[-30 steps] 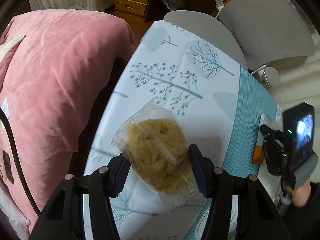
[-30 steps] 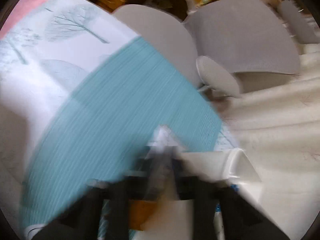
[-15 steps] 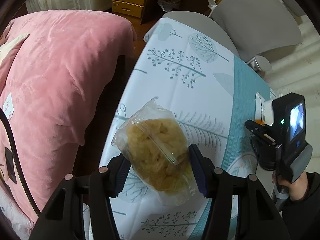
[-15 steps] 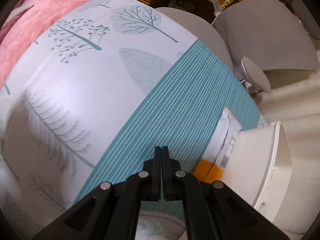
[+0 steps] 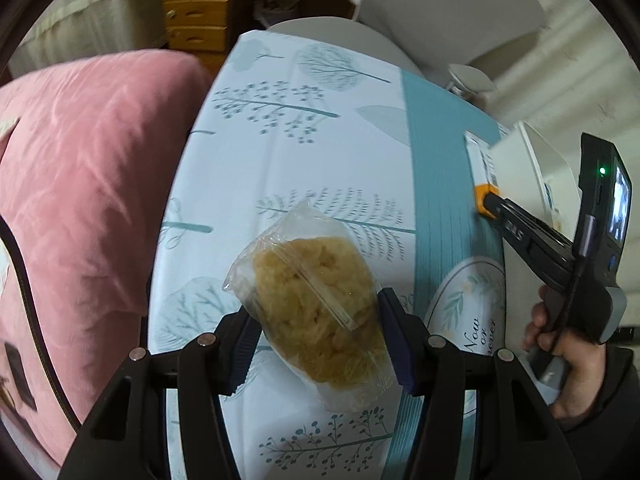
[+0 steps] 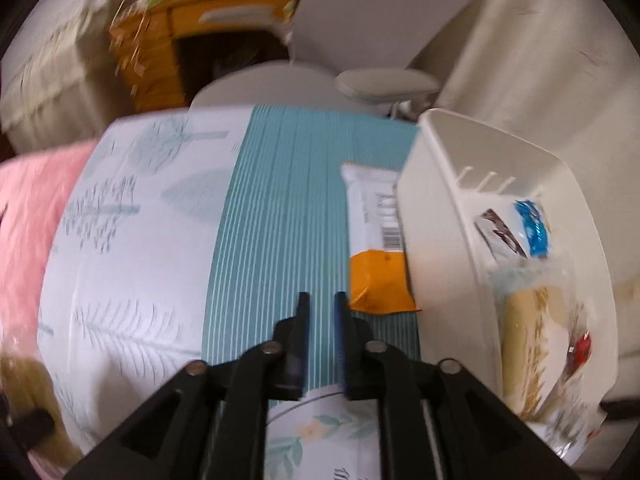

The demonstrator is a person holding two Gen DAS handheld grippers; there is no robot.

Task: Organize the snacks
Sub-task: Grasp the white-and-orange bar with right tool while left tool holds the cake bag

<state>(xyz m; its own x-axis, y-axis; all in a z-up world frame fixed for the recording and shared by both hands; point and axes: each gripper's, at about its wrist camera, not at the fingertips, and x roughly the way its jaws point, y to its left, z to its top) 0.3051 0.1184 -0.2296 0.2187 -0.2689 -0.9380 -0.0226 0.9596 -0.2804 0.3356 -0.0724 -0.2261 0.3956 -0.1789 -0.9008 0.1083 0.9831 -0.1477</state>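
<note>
The jaws of the left gripper (image 5: pixel 316 340) clamp a clear bag of yellow noodle snack (image 5: pixel 308 304) above the worktop (image 5: pixel 280 168); the right gripper (image 6: pixel 320 312), with jaws slightly apart, holds nothing. The white plastic bin (image 6: pixel 440 184) already holds what look like several packets through the blur, while an orange-and-white wrapped bar (image 6: pixel 376 240) lies outside, touching its wall.

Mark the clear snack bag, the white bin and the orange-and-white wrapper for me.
clear snack bag (image 5: pixel 316 308), left wrist view, middle of its yellow filling
white bin (image 6: pixel 436 216), right wrist view, outer left wall
orange-and-white wrapper (image 6: pixel 378 276), right wrist view, orange end

On the tree-patterned cloth-covered table (image 6: pixel 152 264), an orange-and-white wrapped snack bar (image 6: pixel 376 240) lies touching the left wall of a white plastic basket (image 6: pixel 436 208). Inside the basket lie several wrapped snacks (image 6: pixel 528 320). A pink velvet cushion (image 5: pixel 80 184) sits left of the table.
</note>
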